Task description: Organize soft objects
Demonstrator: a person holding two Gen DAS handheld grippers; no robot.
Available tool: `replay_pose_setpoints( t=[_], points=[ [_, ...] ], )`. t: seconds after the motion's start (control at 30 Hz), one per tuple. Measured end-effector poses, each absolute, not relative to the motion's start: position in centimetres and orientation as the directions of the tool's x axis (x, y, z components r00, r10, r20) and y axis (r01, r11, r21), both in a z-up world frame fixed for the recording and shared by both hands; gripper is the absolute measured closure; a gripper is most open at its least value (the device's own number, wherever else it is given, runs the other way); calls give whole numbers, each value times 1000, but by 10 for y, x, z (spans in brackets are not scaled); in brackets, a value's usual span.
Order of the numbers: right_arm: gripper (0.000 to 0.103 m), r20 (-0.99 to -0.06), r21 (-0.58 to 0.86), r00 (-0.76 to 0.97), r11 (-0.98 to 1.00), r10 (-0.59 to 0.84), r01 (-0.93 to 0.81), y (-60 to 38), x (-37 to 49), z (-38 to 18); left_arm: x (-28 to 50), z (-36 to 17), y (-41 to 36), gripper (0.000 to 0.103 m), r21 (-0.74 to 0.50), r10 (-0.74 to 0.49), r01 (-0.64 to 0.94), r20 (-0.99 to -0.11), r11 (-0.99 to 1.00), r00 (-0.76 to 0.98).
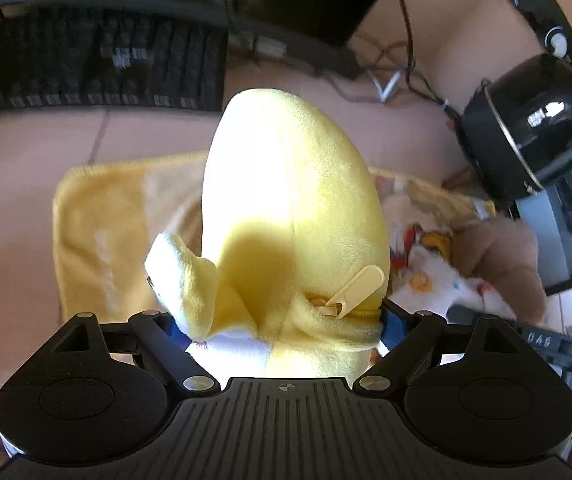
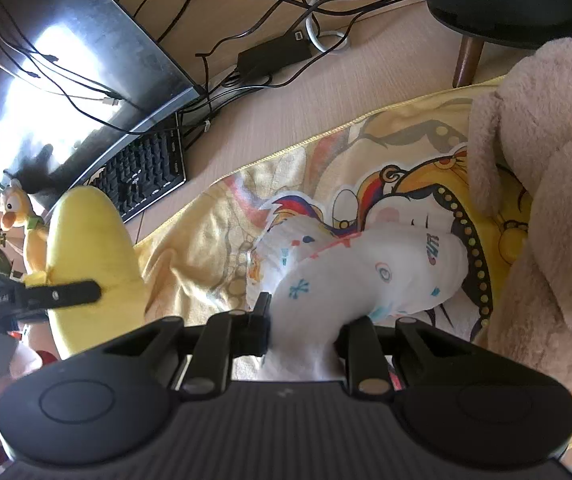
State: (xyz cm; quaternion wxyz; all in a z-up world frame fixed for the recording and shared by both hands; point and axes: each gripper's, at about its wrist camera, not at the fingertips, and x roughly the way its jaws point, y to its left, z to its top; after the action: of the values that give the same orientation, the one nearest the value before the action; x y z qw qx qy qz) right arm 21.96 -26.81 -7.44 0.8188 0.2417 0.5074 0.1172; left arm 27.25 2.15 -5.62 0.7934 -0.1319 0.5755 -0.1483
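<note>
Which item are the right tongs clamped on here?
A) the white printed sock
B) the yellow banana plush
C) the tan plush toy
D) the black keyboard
A: in the right wrist view, the right tongs pinch the white printed sock from both sides, above the yellow cartoon towel.

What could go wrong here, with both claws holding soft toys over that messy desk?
1. The left gripper pinches the yellow plush only at its zipper end, so the long body may sag or slip out.
2. The right gripper squeezes the white sock roll at one end; it could unroll.
3. Loose cables and a keyboard lie close by, so a swinging toy might snag them.
</note>
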Motion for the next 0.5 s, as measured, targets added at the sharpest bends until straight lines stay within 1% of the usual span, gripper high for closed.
replay_pose_setpoints(
  t=[0.07, 0.13, 0.37, 0.5],
  points=[
    [81, -777, 512, 457, 857, 433, 57, -269, 219, -74, 272, -68, 21, 12, -370, -380, 85, -894, 925, 237],
    [81, -776, 515, 457, 855, 434, 64, -270, 219, -75, 272, -75, 21, 13, -386, -391, 65, -896, 920, 210],
    [82, -781, 498, 455, 866, 428, 40, -261, 222, -76, 282, -90, -1, 12, -567, -548, -25, -806, 824, 226],
    [82, -787, 492, 450, 870, 422, 45, -258, 224, -77, 286, -108, -9, 12, -560, -544, -40, -817, 828, 192]
  ],
)
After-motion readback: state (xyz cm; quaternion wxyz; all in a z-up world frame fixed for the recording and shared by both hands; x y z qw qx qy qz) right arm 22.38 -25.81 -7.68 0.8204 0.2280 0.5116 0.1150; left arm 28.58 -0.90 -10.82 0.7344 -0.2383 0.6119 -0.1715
